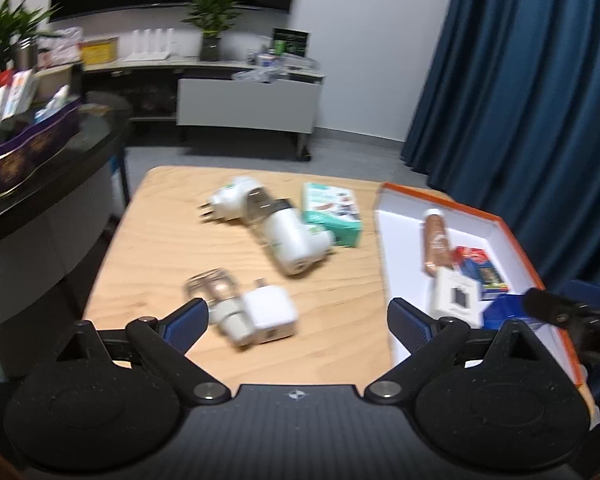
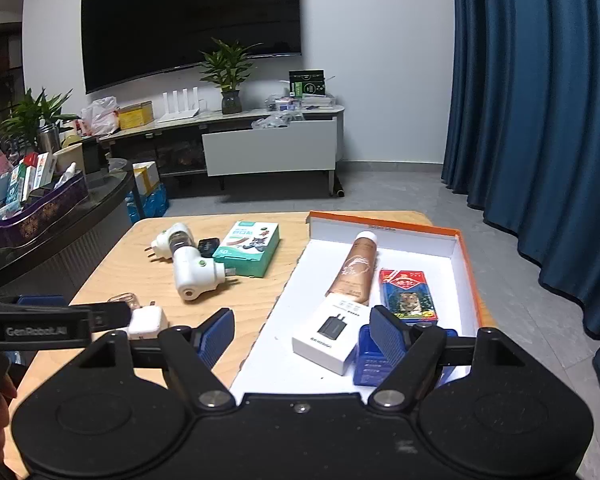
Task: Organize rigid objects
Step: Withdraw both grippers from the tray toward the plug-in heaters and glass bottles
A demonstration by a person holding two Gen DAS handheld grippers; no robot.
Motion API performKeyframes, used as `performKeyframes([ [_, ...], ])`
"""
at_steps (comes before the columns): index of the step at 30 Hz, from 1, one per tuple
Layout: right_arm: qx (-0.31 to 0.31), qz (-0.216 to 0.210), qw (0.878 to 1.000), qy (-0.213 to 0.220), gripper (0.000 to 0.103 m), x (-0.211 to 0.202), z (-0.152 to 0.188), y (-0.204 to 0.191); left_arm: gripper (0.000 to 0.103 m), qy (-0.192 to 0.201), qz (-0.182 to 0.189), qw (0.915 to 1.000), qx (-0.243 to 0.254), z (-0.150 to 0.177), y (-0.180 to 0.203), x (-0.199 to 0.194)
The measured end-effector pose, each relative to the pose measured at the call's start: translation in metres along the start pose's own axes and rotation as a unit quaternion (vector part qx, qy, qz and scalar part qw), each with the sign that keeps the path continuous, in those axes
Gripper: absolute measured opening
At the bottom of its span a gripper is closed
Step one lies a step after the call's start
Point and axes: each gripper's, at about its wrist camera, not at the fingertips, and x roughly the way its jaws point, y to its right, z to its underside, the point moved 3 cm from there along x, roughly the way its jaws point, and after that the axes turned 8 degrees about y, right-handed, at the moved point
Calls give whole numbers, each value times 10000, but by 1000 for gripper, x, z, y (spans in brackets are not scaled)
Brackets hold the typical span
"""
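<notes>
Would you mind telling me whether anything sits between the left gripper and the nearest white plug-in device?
Nothing visible does. The open left gripper faces the white plug-in device directly, over bare wooden table.

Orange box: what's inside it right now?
The orange box holds a brown tube, tiger-print pack, white charger box and blue box, which the right gripper partly hides.

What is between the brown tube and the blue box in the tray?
The white charger box lies between the brown tube and the blue box, partly over the tube's end, in the right wrist view.
</notes>
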Motion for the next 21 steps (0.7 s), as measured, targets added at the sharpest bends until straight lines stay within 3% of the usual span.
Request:
performKeyframes([
  [5, -27, -95, 9999, -94, 88, 6, 6, -5, 99, -140, -239, 9995, -162, 10, -27, 6],
  [21, -40, -269, 9989, -379, 88, 34, 23, -9, 99, -379, -844, 9947, -448, 15, -63, 60],
])
